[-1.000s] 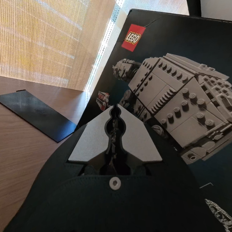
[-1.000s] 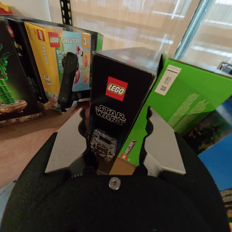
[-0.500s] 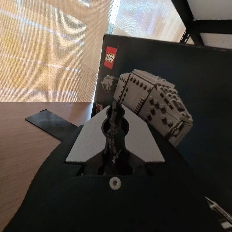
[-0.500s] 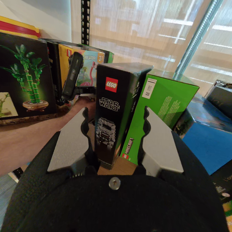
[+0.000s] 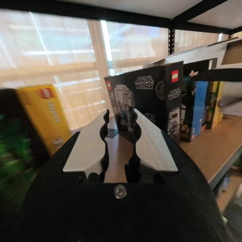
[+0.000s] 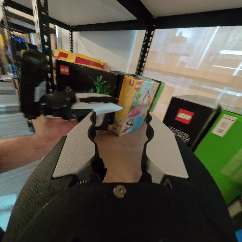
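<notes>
- Shelving with a wooden shelf [image 6: 121,150] and bright blinds behind.
- Left tongs [image 5: 121,115] now stand apart, empty, backed off the black box [image 5: 144,99] ahead.
- Right tongs [image 6: 120,115] have narrowed, still apart and empty; black box [image 6: 188,117] now sits right of them.

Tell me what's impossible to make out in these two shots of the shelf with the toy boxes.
- Left wrist view: dark box with greenery and yellow box smeared by motion blur.
- Left wrist view: row of boxes behind the black box mostly hidden; only spines show.
- Right wrist view: left gripper blurred.
- Right wrist view: green box cut off by the right edge.
</notes>
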`<state>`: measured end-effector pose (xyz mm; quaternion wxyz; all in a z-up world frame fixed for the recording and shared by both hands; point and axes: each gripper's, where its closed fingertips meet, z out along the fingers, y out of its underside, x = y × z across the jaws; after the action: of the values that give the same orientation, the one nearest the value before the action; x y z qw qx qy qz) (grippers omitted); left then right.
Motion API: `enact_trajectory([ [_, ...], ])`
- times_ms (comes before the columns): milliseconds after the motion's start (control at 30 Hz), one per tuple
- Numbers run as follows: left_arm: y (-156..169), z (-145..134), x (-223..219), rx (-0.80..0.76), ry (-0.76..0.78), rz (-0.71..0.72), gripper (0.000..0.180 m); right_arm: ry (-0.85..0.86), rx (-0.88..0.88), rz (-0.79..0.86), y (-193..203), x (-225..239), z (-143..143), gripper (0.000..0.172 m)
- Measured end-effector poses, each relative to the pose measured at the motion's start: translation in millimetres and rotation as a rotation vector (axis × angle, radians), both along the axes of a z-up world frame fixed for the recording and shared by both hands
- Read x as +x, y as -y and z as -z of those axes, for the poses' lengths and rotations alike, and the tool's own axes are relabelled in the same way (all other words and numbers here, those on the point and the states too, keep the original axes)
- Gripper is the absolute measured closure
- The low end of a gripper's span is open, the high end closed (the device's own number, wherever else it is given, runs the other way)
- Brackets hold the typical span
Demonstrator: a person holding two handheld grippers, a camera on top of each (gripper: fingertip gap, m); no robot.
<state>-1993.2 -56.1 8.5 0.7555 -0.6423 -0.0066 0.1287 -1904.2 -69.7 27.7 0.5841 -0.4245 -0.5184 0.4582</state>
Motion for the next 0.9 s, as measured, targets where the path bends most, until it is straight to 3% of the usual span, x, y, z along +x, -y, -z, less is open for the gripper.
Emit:
enact_trajectory([
  [100, 85, -21, -18, 0.078, -0.157, -0.169, 0.117, 0.007, -0.027, -0.057, 23, -21, 4, 0.092],
  [200, 158, -24, -57, 0.094, -0.239, -0.355, 0.081, 0.045, -0.062, -0.111, 55, -54, 16, 0.09],
  [267, 185, -12, -81, 0.046, -0.214, -0.375, 0.077, 0.066, -0.08, -0.126, 77, -80, 27, 0.089],
  [300, 192, -3, -95, 0.016, -0.185, -0.385, 0.065, 0.091, -0.111, -0.149, 90, -94, 33, 0.088],
  [433, 190, 32, -129, -0.103, -0.093, -0.334, 0.042, 0.14, -0.221, -0.197, 136, -138, 52, 0.088],
  [667, 152, 63, -151, -0.169, 0.081, -0.22, 0.038, 0.171, -0.242, -0.112, 186, -129, 76, 0.092],
  [833, 134, 81, -163, -0.182, 0.317, -0.071, 0.066, 0.204, -0.223, -0.081, 193, -97, 91, 0.096],
  [900, 130, 79, -165, -0.164, 0.293, -0.045, 0.073, 0.214, -0.231, -0.084, 190, -84, 98, 0.099],
])
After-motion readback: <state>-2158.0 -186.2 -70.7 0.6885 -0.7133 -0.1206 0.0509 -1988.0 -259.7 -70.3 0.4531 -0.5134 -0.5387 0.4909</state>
